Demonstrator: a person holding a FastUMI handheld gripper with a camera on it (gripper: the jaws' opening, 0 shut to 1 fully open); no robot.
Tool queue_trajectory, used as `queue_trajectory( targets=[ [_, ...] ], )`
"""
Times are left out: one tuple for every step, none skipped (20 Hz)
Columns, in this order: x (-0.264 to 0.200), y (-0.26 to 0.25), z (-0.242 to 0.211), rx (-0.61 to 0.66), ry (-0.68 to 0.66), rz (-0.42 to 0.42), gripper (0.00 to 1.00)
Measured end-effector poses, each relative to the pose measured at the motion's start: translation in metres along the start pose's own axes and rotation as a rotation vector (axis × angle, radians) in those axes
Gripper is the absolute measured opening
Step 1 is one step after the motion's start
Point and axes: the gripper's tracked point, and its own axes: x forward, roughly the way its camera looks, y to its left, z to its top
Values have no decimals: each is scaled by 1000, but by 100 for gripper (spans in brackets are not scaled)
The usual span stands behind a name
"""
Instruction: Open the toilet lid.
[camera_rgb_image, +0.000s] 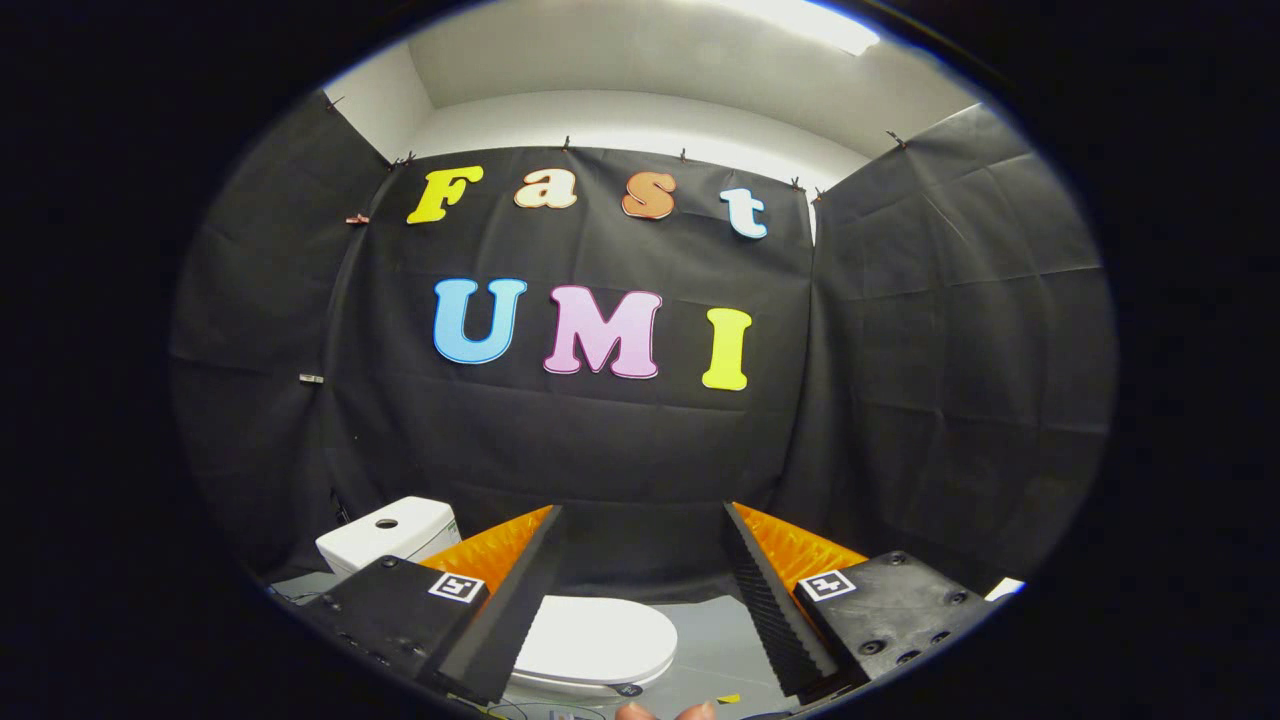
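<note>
A small white toilet stands on the grey floor below and ahead of me. Its lid lies flat and closed over the bowl, seen between my two fingers and partly behind the left one. The white tank with a round button on top rises beyond the left finger. My gripper hangs above the toilet, open wide, with nothing between its fingers and well apart from the lid.
Black cloth walls close in the booth at the back and on both sides. A grey floor mat lies to the right of the toilet. A person's fingertips show just under the gripper.
</note>
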Motion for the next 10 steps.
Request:
queue_trajectory(
  targets=[
    [2,1,1,-1,-5,-3,98],
    [2,1,1,-1,-12,-3,98],
    [3,1,1,0,-19,-3,98],
    [5,2,0,3,-25,0,98],
    [8,4,-2,9,-29,3,98],
    [10,6,-5,14,-33,9,98],
    [13,8,-10,19,-37,11,98],
    [17,9,-13,18,-46,11,98],
    [19,10,-20,12,-51,12,98],
    [23,11,-28,2,-53,13,98]
  ],
)
